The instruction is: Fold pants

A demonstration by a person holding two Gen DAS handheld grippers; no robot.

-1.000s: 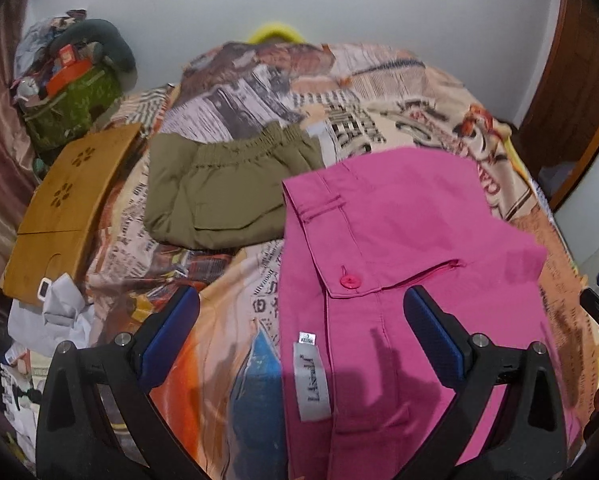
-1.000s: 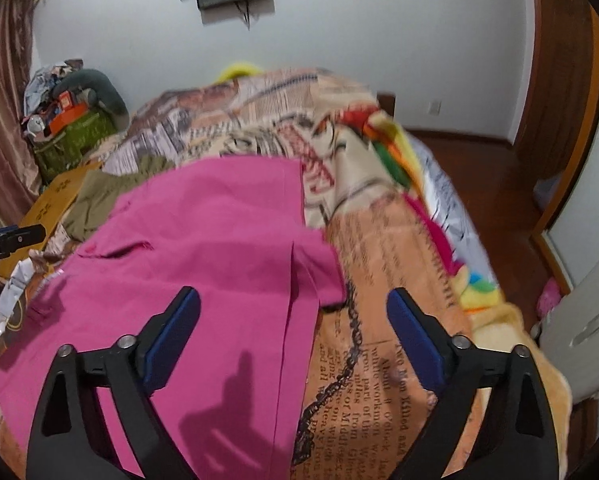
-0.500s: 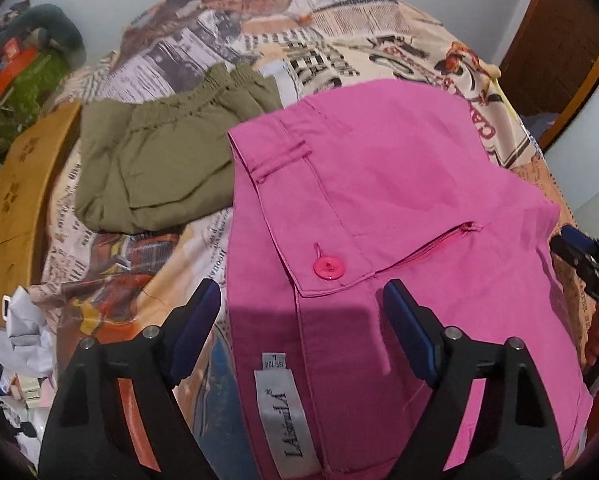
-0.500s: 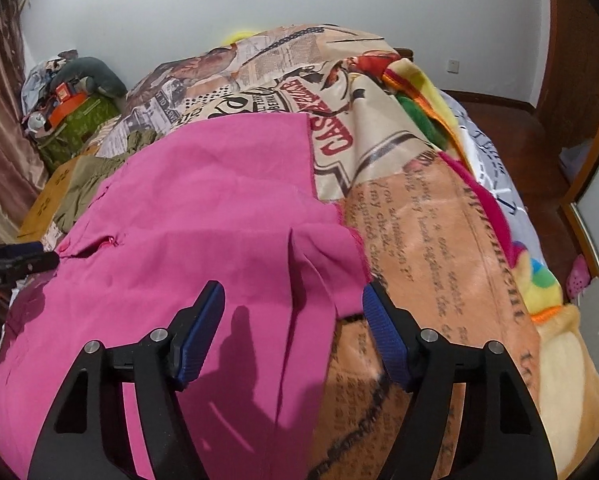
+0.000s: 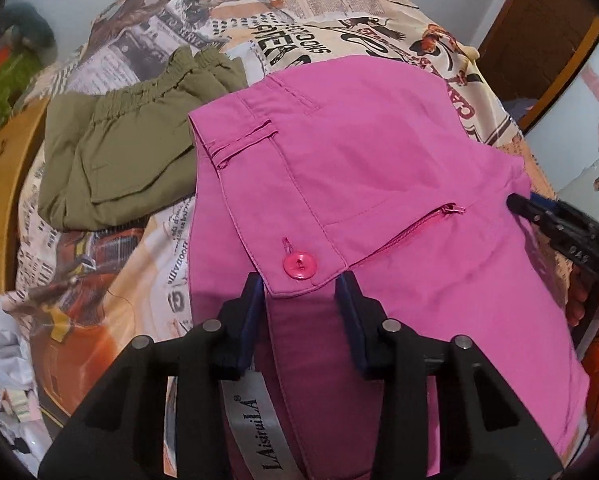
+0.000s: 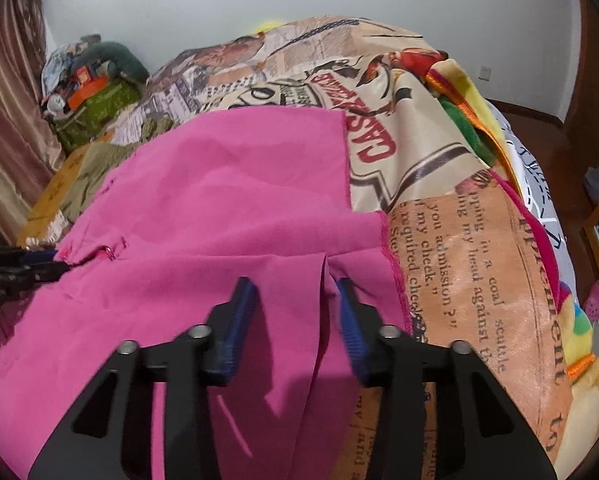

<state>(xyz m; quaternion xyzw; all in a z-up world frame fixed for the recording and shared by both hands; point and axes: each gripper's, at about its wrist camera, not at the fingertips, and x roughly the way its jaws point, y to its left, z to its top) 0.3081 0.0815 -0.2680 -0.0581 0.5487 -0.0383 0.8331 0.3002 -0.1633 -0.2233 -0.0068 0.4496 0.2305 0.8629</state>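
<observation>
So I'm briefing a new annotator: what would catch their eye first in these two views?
The bright pink pants spread across the newspaper-print bedspread dominate both views. The left claw straddles the waistband just below the pink button, while the right claw sits over the hem end. Olive shorts lie folded behind the waistband's left corner.

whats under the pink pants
The pink pants lie on the newspaper-print bedspread, and their waistband corner overlaps the edge of the olive shorts. Whatever else lies beneath the pink fabric is covered and cannot be seen.
</observation>
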